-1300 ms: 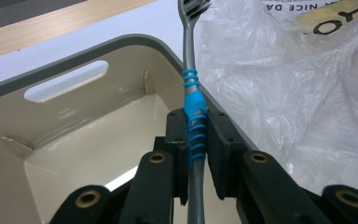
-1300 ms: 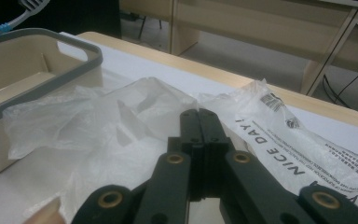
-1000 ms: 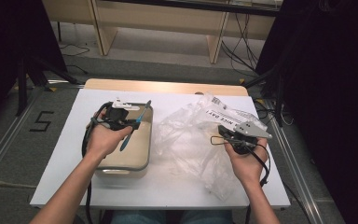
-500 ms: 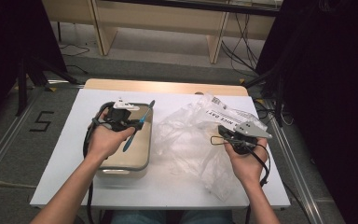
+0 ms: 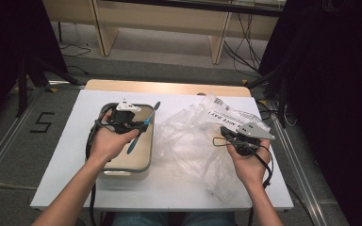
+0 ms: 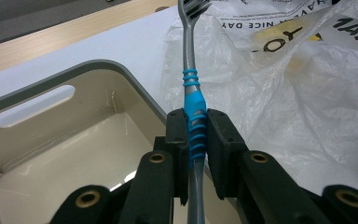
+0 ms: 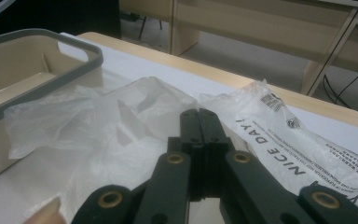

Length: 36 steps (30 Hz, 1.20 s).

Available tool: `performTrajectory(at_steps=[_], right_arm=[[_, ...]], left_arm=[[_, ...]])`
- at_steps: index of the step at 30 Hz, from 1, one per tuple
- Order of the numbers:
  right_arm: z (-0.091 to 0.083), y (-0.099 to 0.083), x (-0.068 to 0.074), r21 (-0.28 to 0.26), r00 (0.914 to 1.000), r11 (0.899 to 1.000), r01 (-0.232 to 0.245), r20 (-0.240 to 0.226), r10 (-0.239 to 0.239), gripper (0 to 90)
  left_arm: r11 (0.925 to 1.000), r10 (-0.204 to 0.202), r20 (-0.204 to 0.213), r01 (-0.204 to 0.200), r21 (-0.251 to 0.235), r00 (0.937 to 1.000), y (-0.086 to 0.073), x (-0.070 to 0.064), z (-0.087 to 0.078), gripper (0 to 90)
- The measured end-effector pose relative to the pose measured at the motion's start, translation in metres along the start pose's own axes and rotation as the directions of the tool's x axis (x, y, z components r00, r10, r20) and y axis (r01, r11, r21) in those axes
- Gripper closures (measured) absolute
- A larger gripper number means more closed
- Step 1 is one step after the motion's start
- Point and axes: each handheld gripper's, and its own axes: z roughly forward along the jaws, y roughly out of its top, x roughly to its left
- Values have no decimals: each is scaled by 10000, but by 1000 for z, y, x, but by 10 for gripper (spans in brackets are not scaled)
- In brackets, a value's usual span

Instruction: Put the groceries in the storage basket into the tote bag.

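Left hand-held gripper clamping toothbrush over tray, bristles beside bag, right hand-held gripper closed empty

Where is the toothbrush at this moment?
The toothbrush is clamped between the left gripper's fingers, held above the right rim of the beige bin on the table's left side, its head pointing toward the plastic bag.

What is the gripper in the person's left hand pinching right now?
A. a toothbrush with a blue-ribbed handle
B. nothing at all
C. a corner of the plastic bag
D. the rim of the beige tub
A. In the left gripper view, the left gripper has its jaws closed on the blue-ribbed handle of the toothbrush, held above the beige tub, with the plastic bag lying beside it.
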Motion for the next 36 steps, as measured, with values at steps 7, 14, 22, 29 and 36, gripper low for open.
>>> performTrajectory(at_steps=[7, 14, 22, 29, 36], right_arm=[[0, 0, 0, -2, 10000, 10000, 20, 4, -20, 900], [0, 0, 0, 12, 10000, 10000, 4, 0, -4, 900], [0, 0, 0, 13, 10000, 10000, -1, -1, 1, 900], [0, 0, 0, 0, 10000, 10000, -15, 8, 15, 900], [0, 0, 1, 4, 10000, 10000, -11, -2, 11, 900]], left_arm=[[10000, 58, 138, -57, -69, 9999, 1, -6, -1, 788], [9999, 145, 279, -144, -37, 9995, 2, -11, 1, 788], [9998, 209, 326, -207, -66, 9992, 3, -14, 1, 788], [9995, 303, 490, -298, -126, 9983, 4, -20, 0, 788], [9992, 364, 686, -352, -182, 9970, 5, -25, -1, 788]])
